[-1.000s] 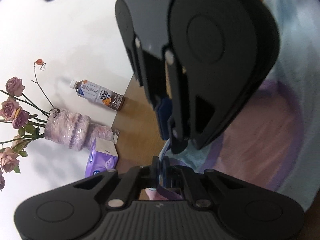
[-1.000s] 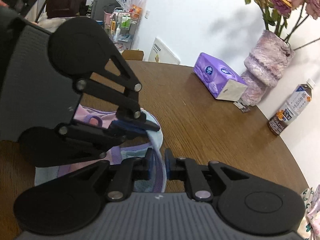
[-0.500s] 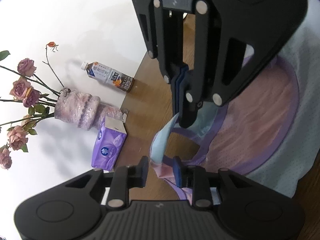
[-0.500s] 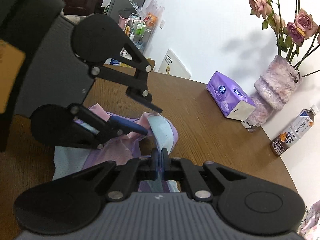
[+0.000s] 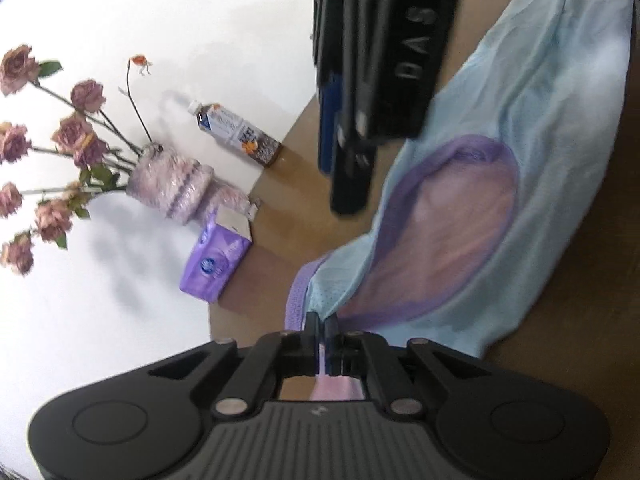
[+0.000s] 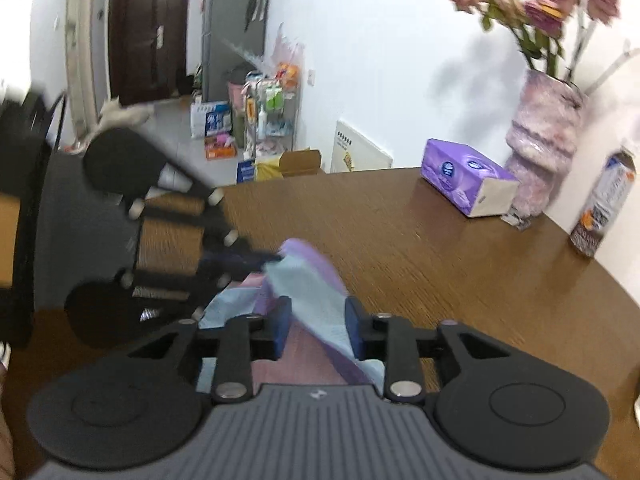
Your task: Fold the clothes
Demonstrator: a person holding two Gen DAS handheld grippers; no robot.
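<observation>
While the left tongs (image 5: 320,334) stay clamped on the purple hem of the shirt (image 5: 532,128), which lies spread on the tabletop (image 6: 460,264), hold that corner steady. The right tongs (image 6: 316,330) are opening, cloth loose between them; lift clear without dragging the fold.

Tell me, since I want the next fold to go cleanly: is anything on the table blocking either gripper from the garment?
Nothing visible does. The left gripper is shut on the garment's edge, and the right gripper, jaws opening, has fabric between them. The tissue box, vase and bottle stand apart at the table's far edge.
</observation>
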